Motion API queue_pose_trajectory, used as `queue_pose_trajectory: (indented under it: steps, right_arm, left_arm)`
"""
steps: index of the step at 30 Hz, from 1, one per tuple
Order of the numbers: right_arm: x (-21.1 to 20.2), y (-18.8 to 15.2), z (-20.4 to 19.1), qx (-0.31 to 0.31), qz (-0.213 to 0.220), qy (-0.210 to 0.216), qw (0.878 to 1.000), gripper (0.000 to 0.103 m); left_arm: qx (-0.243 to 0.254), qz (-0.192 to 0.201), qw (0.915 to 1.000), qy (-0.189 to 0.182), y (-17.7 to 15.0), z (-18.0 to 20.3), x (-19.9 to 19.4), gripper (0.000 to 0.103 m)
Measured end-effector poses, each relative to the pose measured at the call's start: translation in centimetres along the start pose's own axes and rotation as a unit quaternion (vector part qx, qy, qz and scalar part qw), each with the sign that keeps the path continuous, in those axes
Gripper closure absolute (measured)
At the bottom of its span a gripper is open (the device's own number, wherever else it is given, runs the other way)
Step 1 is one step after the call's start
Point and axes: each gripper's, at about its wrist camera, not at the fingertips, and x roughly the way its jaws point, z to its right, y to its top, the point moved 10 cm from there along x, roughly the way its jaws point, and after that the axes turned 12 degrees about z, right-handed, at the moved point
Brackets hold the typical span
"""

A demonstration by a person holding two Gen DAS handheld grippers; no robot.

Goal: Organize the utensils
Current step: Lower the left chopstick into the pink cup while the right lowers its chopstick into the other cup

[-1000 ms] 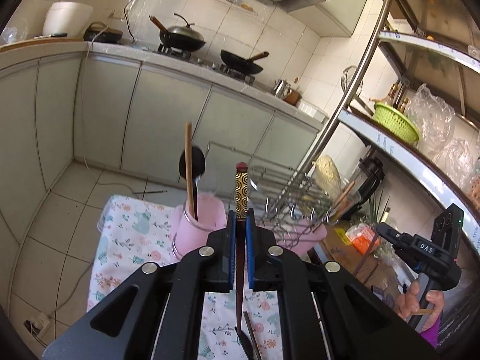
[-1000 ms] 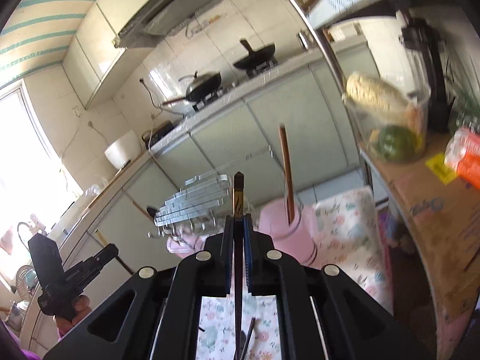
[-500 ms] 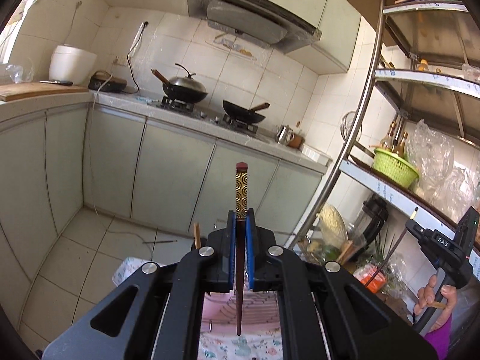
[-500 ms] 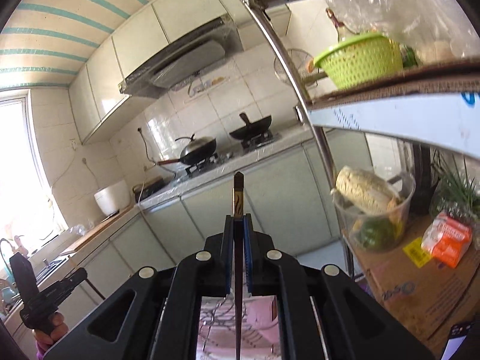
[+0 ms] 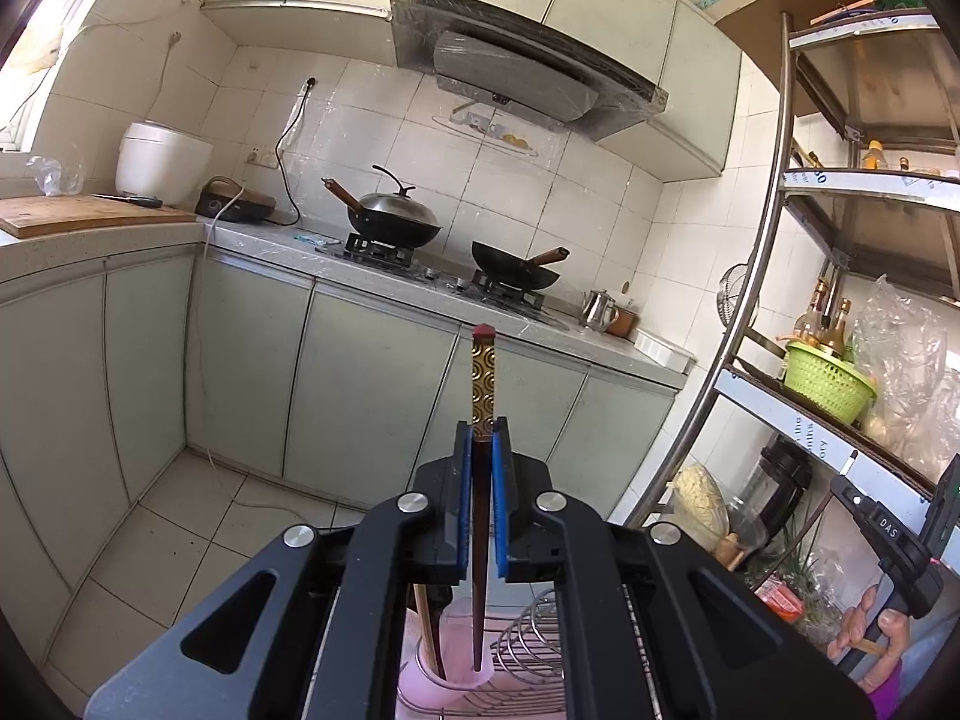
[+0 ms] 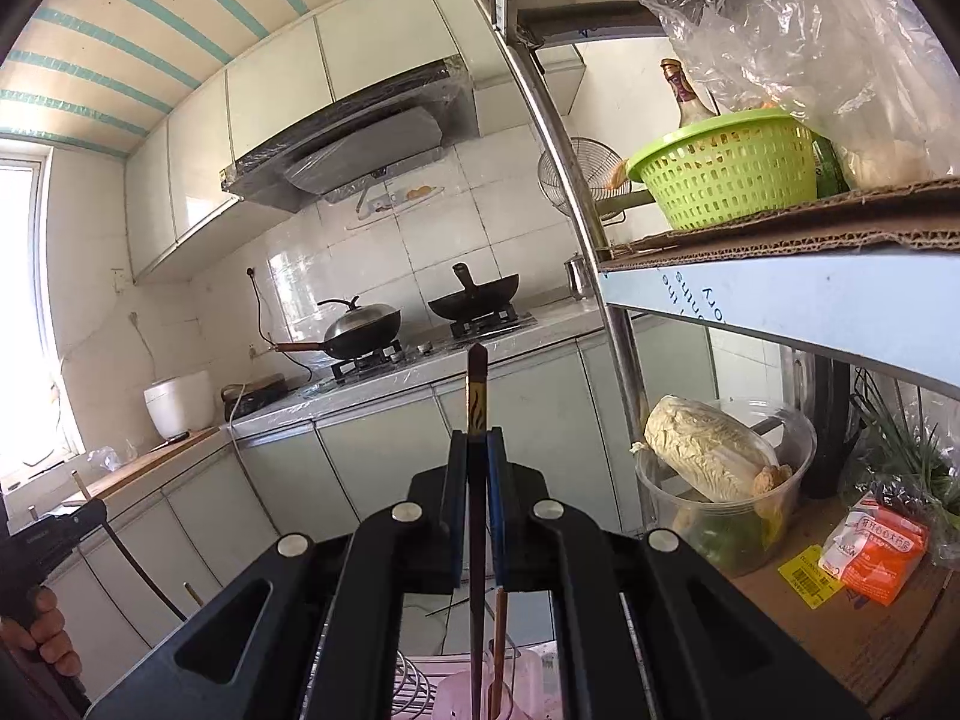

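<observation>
Left gripper [image 5: 480,438]: jaws clamped on a dark chopstick with a gold-patterned end [image 5: 483,384]. The stick runs straight between the blue pads; its red-capped gold end juts out past the fingertips, its thin end trails back under the gripper body toward the camera. Directly below that thin end sits a pink utensil cup [image 5: 438,672], with a wooden stick [image 5: 427,624] standing in it just left of the held chopstick. Tip looks above the cup's mouth rather than in it, though the gripper body hides much of the cup. A wire dish rack [image 5: 528,648] lies just right of the cup, under the right finger.

Right gripper [image 6: 477,438]: jaws likewise closed tight on a second dark chopstick with a flame mark [image 6: 477,396] near its projecting end. Same layout: decorated end ahead of the fingertips, thin end running back beneath the body. The cup shows below it, another reddish stick [image 6: 498,642] upright beside the held one.

The other gripper appears at each view's edge, gripped by a hand [image 5: 870,636].
</observation>
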Motion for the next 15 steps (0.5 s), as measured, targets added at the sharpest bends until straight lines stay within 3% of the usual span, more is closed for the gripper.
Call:
queue_pose_trajectory:
  steps: [15]
  right_arm:
    - [2.0, -7.5, 0.5, -0.021, -0.08, -0.008, 0.997, 0.097]
  left_arm:
    - [0.017, -0.063, 0.9977, 0.021, -5.8, -1.5, 2.7, 0.098]
